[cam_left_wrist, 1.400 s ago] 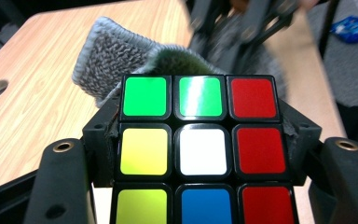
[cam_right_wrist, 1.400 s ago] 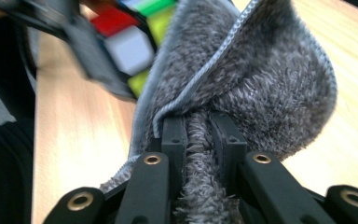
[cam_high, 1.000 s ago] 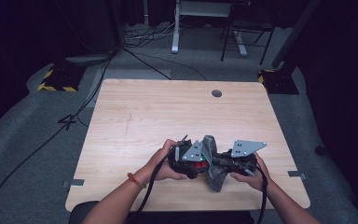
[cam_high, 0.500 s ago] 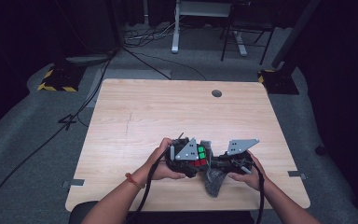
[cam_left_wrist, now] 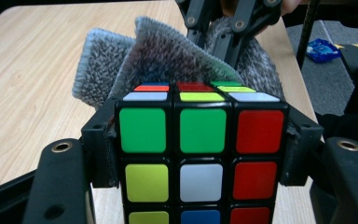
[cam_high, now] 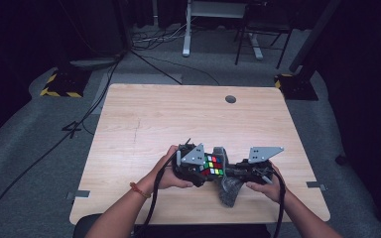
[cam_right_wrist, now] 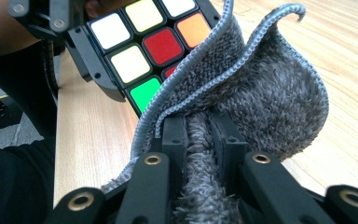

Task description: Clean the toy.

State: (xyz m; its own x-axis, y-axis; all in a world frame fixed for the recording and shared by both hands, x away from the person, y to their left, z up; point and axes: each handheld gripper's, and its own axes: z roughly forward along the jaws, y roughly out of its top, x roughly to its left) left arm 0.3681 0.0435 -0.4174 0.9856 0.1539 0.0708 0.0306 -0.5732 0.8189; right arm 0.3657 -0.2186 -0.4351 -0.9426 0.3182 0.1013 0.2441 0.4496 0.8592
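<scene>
A Rubik's cube (cam_high: pixel 212 165) (cam_left_wrist: pixel 200 154) is clamped between the jaws of my left gripper (cam_high: pixel 203 168) (cam_left_wrist: pixel 200 144), just above the table's near edge. Its green, red, yellow and white stickers face the left gripper view. My right gripper (cam_high: pixel 230 172) (cam_right_wrist: pixel 200 133) is shut on a grey fluffy cloth (cam_high: pixel 226 186) (cam_right_wrist: pixel 256 88). The cloth presses against the cube's far side (cam_right_wrist: pixel 144 46). One cloth fold hangs down toward the table in the high view.
The wooden table (cam_high: pixel 178 124) has a round cable hole (cam_high: pixel 230 99) at the back. Black cables run from both grippers off the near edge. Desk legs, a chair and cables stand on the grey floor behind the table.
Both grippers shifted slightly left and nearer together. The cube turned so its coloured faces now show on top, and the cloth lies against it.
</scene>
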